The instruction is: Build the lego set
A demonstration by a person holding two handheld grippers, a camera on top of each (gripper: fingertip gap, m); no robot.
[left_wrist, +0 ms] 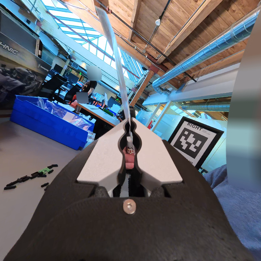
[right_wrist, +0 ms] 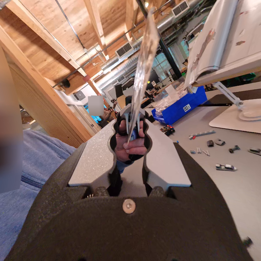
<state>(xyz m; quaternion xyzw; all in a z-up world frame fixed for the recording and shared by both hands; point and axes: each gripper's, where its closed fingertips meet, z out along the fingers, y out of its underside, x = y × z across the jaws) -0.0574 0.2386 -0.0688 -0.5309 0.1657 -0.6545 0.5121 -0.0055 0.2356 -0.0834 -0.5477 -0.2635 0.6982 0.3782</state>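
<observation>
My left gripper is shut on a thin glossy sheet, seen edge-on, which rises steeply from its tips. My right gripper is open. Between its fingers I see the left gripper, held by a hand, with the same sheet standing up from it. The sheet's lower end hangs between my right fingers, and I cannot tell whether it touches them. Small black and green lego pieces lie on the grey table at the left. Several grey and dark pieces lie on the table at the right.
A blue bin with clear plastic bags stands at the back, and it also shows in the right wrist view. An open instruction book rests on a white stand. A framed marker board stands to the right. A person's blue sleeve is close by. Across from one pair of fingers to the other is roughly 6 centimetres.
</observation>
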